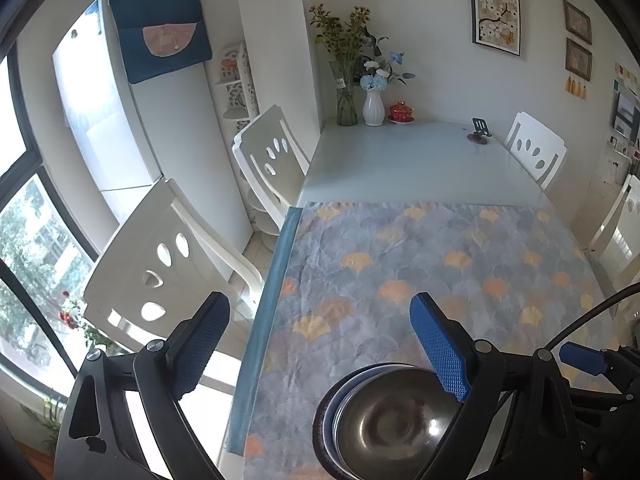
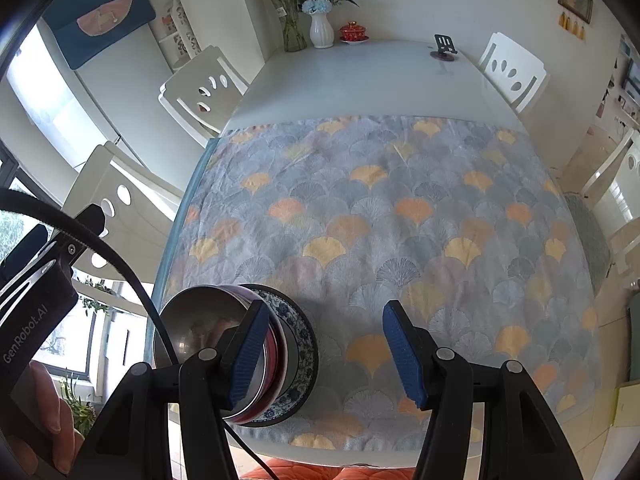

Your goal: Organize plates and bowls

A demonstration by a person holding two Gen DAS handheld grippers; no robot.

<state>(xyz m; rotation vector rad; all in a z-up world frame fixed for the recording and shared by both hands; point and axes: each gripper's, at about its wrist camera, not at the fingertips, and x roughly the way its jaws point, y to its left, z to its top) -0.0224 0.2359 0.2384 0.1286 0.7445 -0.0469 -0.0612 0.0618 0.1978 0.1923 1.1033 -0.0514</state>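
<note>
Stacking looks finished: steel bowl (image 2: 208, 332) nests on patterned plate (image 2: 298, 354); left gripper (image 1: 320, 340) and right gripper (image 2: 322, 350), both spread and empty, should back off without nudging it.

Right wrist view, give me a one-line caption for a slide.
Open right claw hovers beside a steel bowl stacked on a blue-patterned plate on the tablecloth.

A pale, glossy table (image 2: 360, 80) has its near half covered by a cloth (image 2: 380, 220) printed with fan-shaped leaves in grey, yellow and orange. On the cloth, near its left front corner, a blue-and-white patterned plate (image 2: 302, 344) carries stacked bowls with a steel bowl (image 2: 200, 328) uppermost. On the bare far end stand a glass vase (image 2: 293, 32) of flowers, a white vase (image 2: 321, 31), a red lidded cup (image 2: 353, 33) on a saucer, and a small dark stand (image 2: 444, 49).
</note>
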